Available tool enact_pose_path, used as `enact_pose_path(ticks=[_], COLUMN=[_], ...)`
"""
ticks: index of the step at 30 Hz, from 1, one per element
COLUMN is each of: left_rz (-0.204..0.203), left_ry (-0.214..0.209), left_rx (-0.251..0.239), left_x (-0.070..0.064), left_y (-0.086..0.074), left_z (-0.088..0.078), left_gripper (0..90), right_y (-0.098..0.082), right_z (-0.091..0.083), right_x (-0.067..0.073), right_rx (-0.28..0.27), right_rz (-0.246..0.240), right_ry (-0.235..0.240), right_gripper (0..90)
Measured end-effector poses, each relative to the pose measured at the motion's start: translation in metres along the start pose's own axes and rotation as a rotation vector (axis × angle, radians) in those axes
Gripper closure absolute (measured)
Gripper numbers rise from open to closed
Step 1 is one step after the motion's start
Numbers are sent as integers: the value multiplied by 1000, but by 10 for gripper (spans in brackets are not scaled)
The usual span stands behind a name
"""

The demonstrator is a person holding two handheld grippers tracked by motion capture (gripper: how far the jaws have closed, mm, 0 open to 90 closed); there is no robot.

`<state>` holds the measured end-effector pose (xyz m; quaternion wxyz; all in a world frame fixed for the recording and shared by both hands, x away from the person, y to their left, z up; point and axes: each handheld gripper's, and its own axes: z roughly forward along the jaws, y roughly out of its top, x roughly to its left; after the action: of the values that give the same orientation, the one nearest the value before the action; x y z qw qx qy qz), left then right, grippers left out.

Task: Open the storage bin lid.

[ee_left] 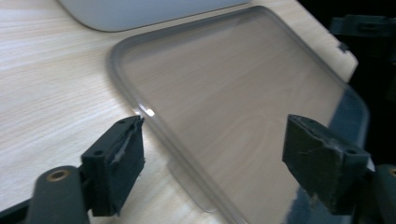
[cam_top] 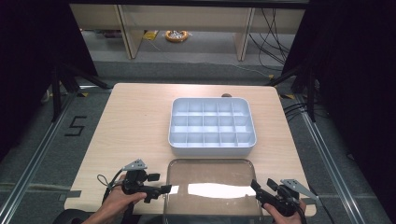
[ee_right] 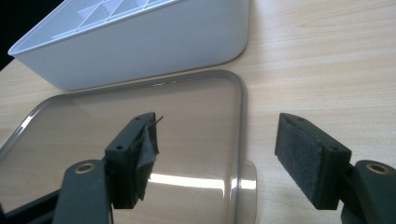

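A clear plastic lid (cam_top: 210,186) lies flat at the table's front edge, just in front of a white compartment box (cam_top: 212,126). My left gripper (cam_top: 166,189) sits at the lid's left edge and points right. In the left gripper view its jaws (ee_left: 215,158) stand wide, with the lid's rim (ee_left: 154,121) between them and untouched. My right gripper (cam_top: 254,185) is at the lid's right edge and points left. In the right gripper view it (ee_right: 215,154) is open too, straddling the lid's corner (ee_right: 240,116) and small tab. The box's wall (ee_right: 140,42) rises behind.
The wooden table (cam_top: 135,121) has bare room left of the box and lid. The lid's near side hangs slightly past the table's front edge. Dark stand legs (cam_top: 70,79) flank the table's far corners, and a floor mark "5" (cam_top: 74,126) lies at the left.
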<state>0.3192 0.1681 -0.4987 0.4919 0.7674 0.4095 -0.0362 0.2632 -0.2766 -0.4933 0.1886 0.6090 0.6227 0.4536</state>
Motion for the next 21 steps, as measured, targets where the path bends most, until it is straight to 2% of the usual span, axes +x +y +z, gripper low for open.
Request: enact_pose_path(ticks=[1, 2, 4, 6, 7, 8, 9, 10, 11, 12, 13, 14, 15, 16, 17, 19, 21], left_rz=[5, 4, 12, 15, 15, 14, 16, 12, 12, 13, 12, 18, 16, 18, 14, 18, 13], left_ry=[2, 0, -2, -5, -8, -11, -10, -8, -8, -7, -7, -8, -7, -5, -1, 0, 9], left_rx=[-3, -4, -12, -17, -21, -24, -21, -24, -24, -23, -22, -20, -21, -22, -20, -16, -15], left_x=[0, 0, 0, 0, 0, 0, 0, 0, 0, 0, 0, 0, 0, 0, 0, 0, -1], left_y=[0, 0, -1, -1, -1, -1, -1, -2, -2, -3, -3, -4, -4, -5, -6, -6, -7], left_z=[-1, -2, -4, -6, -7, -7, -8, -9, -9, -10, -10, -11, -12, -12, -13, -14, -15], left_gripper=[175, 161, 151, 147, 149, 149, 149, 148, 148, 148, 148, 149, 149, 148, 149, 149, 153], right_y=[0, 0, -1, -1, -1, -2, -2, -3, -3, -4, -4, -6, -6, -6, -7, -7, -8], right_z=[-2, 0, -1, -1, -2, -4, -4, -5, -5, -7, -6, -7, -7, -8, -10, -10, -10], right_x=[3, 2, 6, 8, 7, 11, 11, 10, 10, 14, 12, 14, 14, 13, 16, 14, 14], right_rx=[7, 3, 4, -3, -2, 7, 7, 7, 7, 24, 11, 15, 15, 5, 19, 5, 4], right_rz=[29, 6, 14, 1, -23, -2, -2, -28, -28, 21, -17, 6, 6, -27, 21, -30, -24], right_ry=[15, 19, 10, 16, 23, 31, 31, 38, 38, 39, 37, 37, 37, 40, 39, 34, 48], right_gripper=[304, 302, 301, 298, 298, 296, 296, 294, 294, 294, 293, 292, 292, 291, 291, 291, 291])
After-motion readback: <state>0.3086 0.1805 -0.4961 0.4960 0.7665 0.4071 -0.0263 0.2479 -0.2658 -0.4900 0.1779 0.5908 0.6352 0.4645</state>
